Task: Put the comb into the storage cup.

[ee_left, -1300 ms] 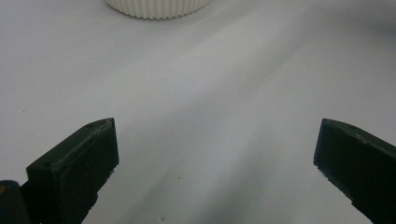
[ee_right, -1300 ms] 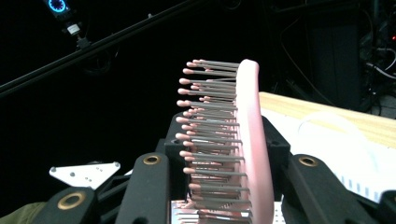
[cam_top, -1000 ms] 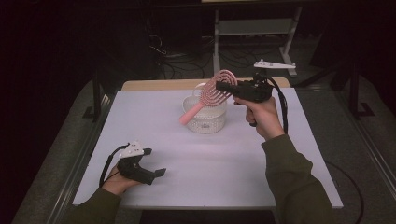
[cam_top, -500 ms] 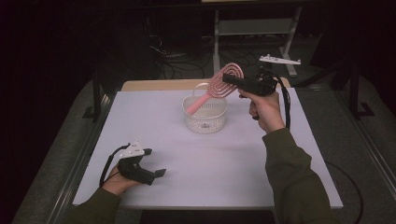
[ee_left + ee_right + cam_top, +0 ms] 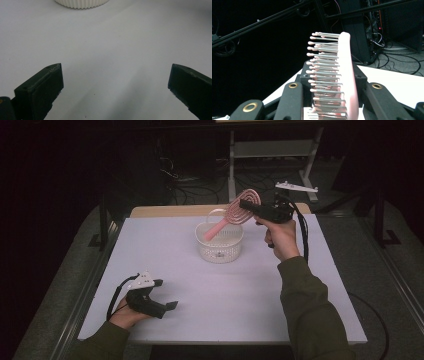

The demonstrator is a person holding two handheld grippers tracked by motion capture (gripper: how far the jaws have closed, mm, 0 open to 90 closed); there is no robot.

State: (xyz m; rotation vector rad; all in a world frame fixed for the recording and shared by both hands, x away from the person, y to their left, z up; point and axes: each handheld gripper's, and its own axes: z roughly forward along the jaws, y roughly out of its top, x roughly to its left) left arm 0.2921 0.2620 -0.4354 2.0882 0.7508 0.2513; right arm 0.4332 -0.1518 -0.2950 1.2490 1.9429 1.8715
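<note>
My right tool [image 5: 248,206] is clamped on the head of a pink brush [image 5: 234,214], a flat plastic oval with concentric ribs and rows of thin metal pins tipped with pale beads. I hold it tilted over the basket [image 5: 220,249], handle end down inside. The basket is round, white and ribbed, with slotted walls and a thin hoop handle, standing on the smooth white tabletop [image 5: 250,290]. My left tool [image 5: 167,306] rests near the front edge, its matte black jaws wide apart on nothing. I can read no writing.

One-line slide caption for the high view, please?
Right gripper holds pink hairbrush over white basket; left gripper rests open.
</note>
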